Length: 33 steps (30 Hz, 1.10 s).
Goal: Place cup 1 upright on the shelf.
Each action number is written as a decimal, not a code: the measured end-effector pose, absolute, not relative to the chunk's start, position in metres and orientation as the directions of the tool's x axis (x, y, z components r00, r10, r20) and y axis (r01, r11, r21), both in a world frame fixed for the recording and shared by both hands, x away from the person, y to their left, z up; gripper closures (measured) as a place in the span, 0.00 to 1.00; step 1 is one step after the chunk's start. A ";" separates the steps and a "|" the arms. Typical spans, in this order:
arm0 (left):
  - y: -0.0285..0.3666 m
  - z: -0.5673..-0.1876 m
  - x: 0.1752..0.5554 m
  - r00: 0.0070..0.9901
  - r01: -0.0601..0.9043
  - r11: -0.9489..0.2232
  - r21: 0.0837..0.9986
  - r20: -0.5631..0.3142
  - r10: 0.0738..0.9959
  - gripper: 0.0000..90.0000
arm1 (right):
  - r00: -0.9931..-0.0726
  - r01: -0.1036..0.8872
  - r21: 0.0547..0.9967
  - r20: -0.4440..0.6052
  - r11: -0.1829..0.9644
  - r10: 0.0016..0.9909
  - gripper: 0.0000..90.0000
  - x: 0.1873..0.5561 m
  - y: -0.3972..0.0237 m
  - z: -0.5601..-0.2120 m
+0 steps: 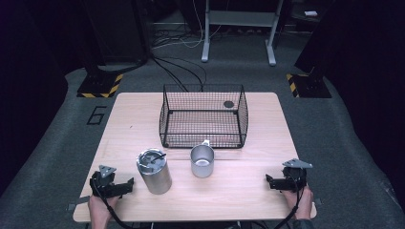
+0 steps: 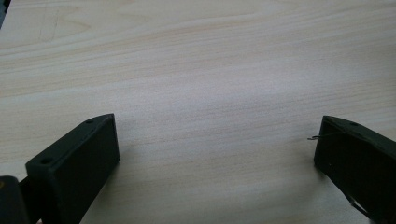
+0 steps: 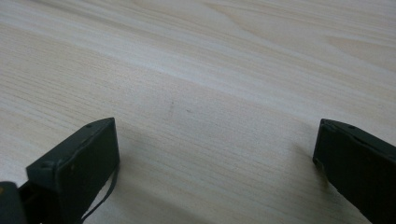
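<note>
A: Pale wood-grain table [image 1: 143, 119], square-edged, standing on grey carpet. Black wire basket [image 1: 204, 116] sits at the far centre of the top, open side up, with a small dark disc [image 1: 229, 104] inside near its right rear corner.

B: Noted. Metal items?

A: Two. A lidded steel tumbler [image 1: 154, 171] left of centre, tilted slightly, its lid carrying a dark tab. A steel mug [image 1: 202, 160] just right of it, upright, handle pointing toward the basket and almost touching the basket's front edge. Tumbler and mug are near each other but apart.

B: Tool state?

A: Left gripper [image 1: 125, 186] rests low at the near-left corner, held by the left hand [image 1: 101, 209], aimed toward the tumbler, close but not touching. In the left gripper view its jaws stand wide apart over bare wood, nothing between them. Right gripper [image 1: 272, 182] at the near-right corner, in the right hand [image 1: 300, 202], well apart from the mug; the right gripper view shows the same: jaws spread, released, bare table [image 3: 210, 84] between.

B: Cables?

A: One trails from each gripper off the near edge.
</note>
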<state>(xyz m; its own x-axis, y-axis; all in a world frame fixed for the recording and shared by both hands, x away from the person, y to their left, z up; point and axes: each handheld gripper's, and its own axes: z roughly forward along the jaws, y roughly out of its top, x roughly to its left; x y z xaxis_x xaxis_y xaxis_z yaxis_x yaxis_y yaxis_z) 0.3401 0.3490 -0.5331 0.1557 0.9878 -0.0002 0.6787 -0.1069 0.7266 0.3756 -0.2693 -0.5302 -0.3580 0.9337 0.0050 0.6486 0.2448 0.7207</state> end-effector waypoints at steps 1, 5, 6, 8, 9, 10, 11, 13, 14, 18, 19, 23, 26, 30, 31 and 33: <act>0.349 -0.533 0.340 0.153 0.679 -0.105 0.726 0.000 0.988 0.00 | -0.359 0.648 0.721 0.005 0.245 0.934 0.00 0.376 -0.269 -0.530; 0.350 -0.532 0.341 0.168 0.684 -0.117 0.720 0.001 0.986 0.00 | -0.365 0.646 0.720 0.000 0.253 0.931 0.00 0.376 -0.270 -0.530; 0.350 -0.532 0.341 0.168 0.684 -0.117 0.720 0.001 0.986 0.00 | -0.365 0.646 0.720 0.000 0.253 0.931 0.00 0.376 -0.270 -0.530; 0.349 -0.532 0.342 0.140 0.684 -0.100 0.722 0.004 0.990 0.00 | -0.365 0.646 0.720 0.000 0.254 0.931 0.00 0.376 -0.270 -0.530; 0.349 -0.532 0.342 0.138 0.685 -0.098 0.722 0.004 0.990 0.00 | -0.365 0.646 0.720 0.000 0.253 0.931 0.00 0.376 -0.270 -0.530; 0.349 -0.532 0.342 0.137 0.686 -0.097 0.721 0.003 0.991 0.00 | -0.365 0.646 0.720 0.000 0.253 0.931 0.00 0.376 -0.270 -0.530; 0.349 -0.532 0.342 0.132 0.689 -0.094 0.719 0.003 0.991 0.00 | -0.365 0.646 0.720 0.000 0.254 0.931 0.00 0.376 -0.270 -0.530; 0.349 -0.531 0.341 0.130 0.695 -0.091 0.714 0.000 0.992 0.00 | -0.365 0.646 0.720 0.000 0.253 0.931 0.00 0.376 -0.270 -0.530; 0.349 -0.531 0.341 0.130 0.695 -0.091 0.714 0.000 0.992 0.01 | -0.365 0.646 0.720 0.000 0.253 0.931 0.00 0.376 -0.270 -0.530; 0.353 -0.528 0.339 0.169 0.677 -0.104 0.728 -0.016 0.985 0.00 | -0.366 0.646 0.720 0.000 0.254 0.931 0.00 0.376 -0.270 -0.530; 0.354 -0.526 0.337 0.178 0.665 -0.107 0.739 -0.017 0.984 0.00 | -0.366 0.646 0.720 -0.001 0.254 0.931 0.00 0.376 -0.270 -0.530; 0.354 -0.515 0.332 0.214 0.637 -0.112 0.762 -0.035 0.976 0.00 | -0.366 0.645 0.720 -0.001 0.254 0.931 0.00 0.376 -0.270 -0.530; 0.353 -0.507 0.327 0.247 0.626 -0.119 0.770 -0.051 0.968 0.00 | -0.366 0.646 0.720 -0.001 0.254 0.931 0.00 0.376 -0.270 -0.530; 0.352 -0.496 0.319 0.288 0.601 -0.123 0.790 -0.070 0.955 0.00 | -0.367 0.643 0.723 0.000 0.254 0.930 0.00 0.376 -0.270 -0.530; 0.352 -0.494 0.316 0.298 0.599 -0.125 0.791 -0.075 0.952 0.00 | -0.366 0.644 0.721 0.000 0.253 0.931 0.00 0.376 -0.270 -0.530; 0.350 -0.488 0.312 0.314 0.581 -0.127 0.804 -0.078 0.946 0.00 | -0.366 0.645 0.721 0.000 0.254 0.931 0.00 0.376 -0.270 -0.530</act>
<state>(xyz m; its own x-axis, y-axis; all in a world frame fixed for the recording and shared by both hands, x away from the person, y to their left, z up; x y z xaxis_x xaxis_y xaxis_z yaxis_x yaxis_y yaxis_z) 0.3116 0.3505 -0.4883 0.3143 0.9461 -0.0780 0.5806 -0.1266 0.8043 0.3758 -0.2697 -0.5301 -0.3663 0.9305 -0.0003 0.6450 0.2541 0.7207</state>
